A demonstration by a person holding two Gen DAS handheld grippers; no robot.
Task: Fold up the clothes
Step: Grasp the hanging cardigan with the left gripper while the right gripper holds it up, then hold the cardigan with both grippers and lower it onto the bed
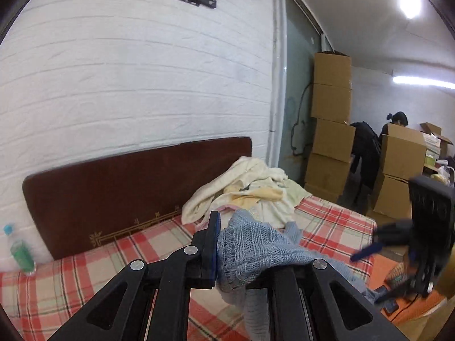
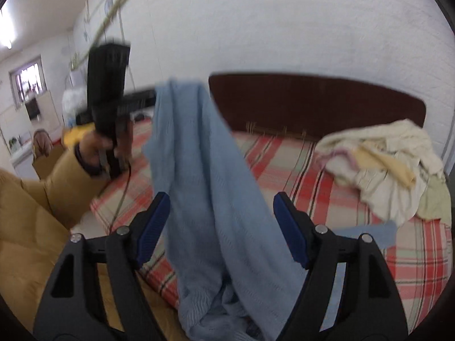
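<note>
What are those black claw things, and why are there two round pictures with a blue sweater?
A person holds a black grabbing tool in each hand, each with a small camera looking along its jaws. That gives two round pictures. The left gripper has its jaws shut on a blue knitted sweater, lifting it above the bed with the checked sheet. The right gripper has its jaws open, with the sweater hanging between them, not pinched. A pile of cream clothes waits by the brown headboard. A water bottle stands at the edge.

A plaid-sheeted bed (image 1: pixel 327 221) carries a pile of pale clothes (image 1: pixel 250 193).
</note>
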